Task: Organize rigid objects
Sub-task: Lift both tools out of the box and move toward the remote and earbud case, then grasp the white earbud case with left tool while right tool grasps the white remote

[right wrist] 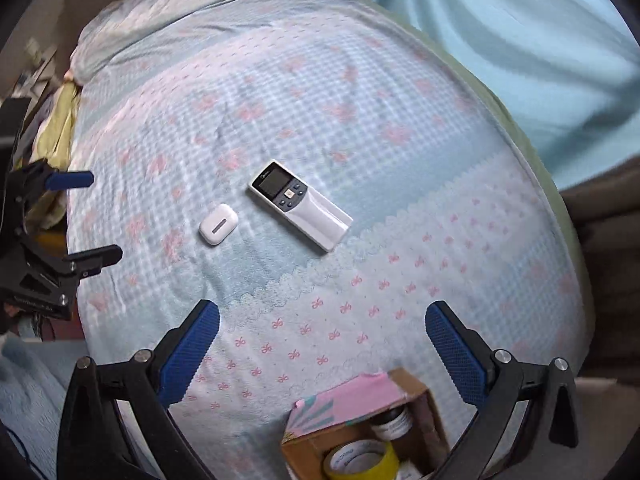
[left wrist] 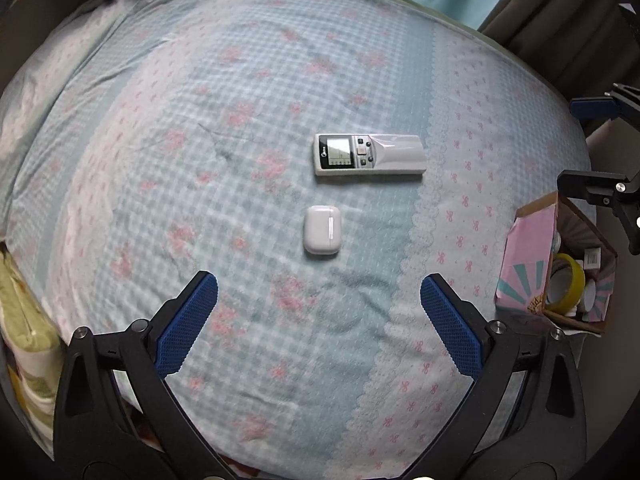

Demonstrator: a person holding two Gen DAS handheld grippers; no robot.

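Note:
A white remote control point(left wrist: 369, 154) with a small screen lies on the bed, and a white earbud case point(left wrist: 321, 229) lies just in front of it. Both show in the right wrist view too, the remote point(right wrist: 301, 205) and the case point(right wrist: 218, 224). My left gripper point(left wrist: 319, 286) is open and empty, hovering just short of the case. My right gripper point(right wrist: 322, 312) is open and empty above a cardboard box point(right wrist: 360, 392) with a pink flap. The box holds a yellow tape roll point(right wrist: 360, 462) and a dark jar point(right wrist: 392, 422).
The bed has a blue checked sheet with pink flowers point(left wrist: 200, 160). The box point(left wrist: 528, 256) stands at the bed's right edge. The right gripper point(left wrist: 600, 190) shows at the right edge in the left view. A yellow-green pillow point(left wrist: 24, 320) lies at the left.

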